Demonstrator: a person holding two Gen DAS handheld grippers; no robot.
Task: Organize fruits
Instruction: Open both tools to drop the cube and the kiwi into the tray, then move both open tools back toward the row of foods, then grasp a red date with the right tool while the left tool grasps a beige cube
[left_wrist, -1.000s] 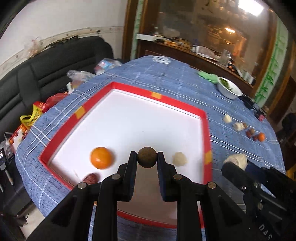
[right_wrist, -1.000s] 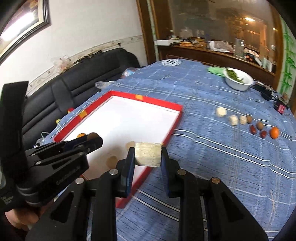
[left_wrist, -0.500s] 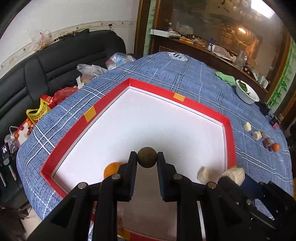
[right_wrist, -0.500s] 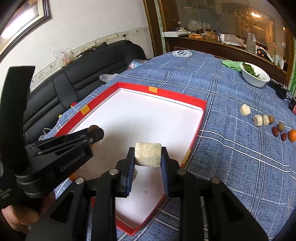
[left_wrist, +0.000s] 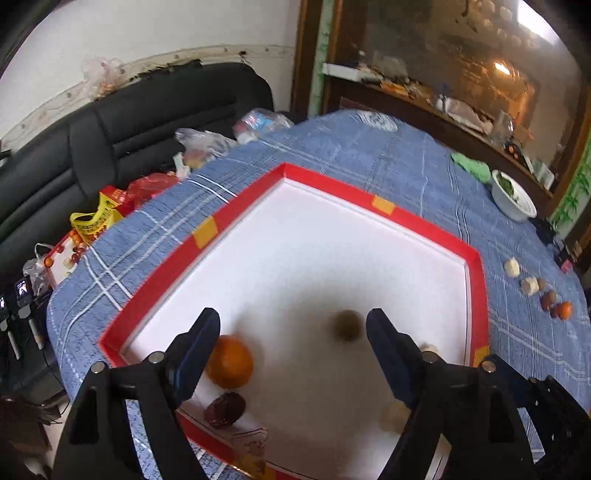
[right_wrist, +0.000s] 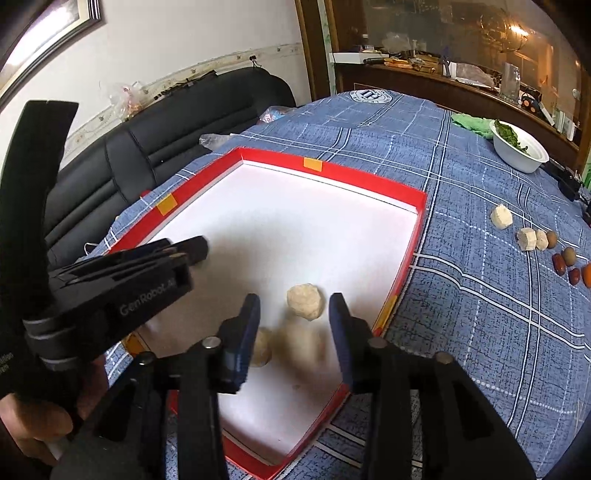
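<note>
A red-rimmed white tray lies on the blue checked tablecloth. My left gripper hangs over its near end, jaws opening wide. A blurred brown round fruit sits loose between the fingers, touching neither pad. An orange and a dark red date lie by the left finger. My right gripper is over the tray's near right corner, jaws opening. A blurred pale chunk is free between them, and two more pale chunks lie beside it. The left gripper shows at the left.
Loose pale chunks, brown and red fruits and a small orange sit on the cloth right of the tray. A white bowl of greens stands at the back right. A black sofa is beyond the table's left edge. A hand holds the left gripper.
Both grippers have opened: the left let go of the brown round fruit and the right let go of the pale chunk, both now loose over the tray. Both moved further over the tray.
</note>
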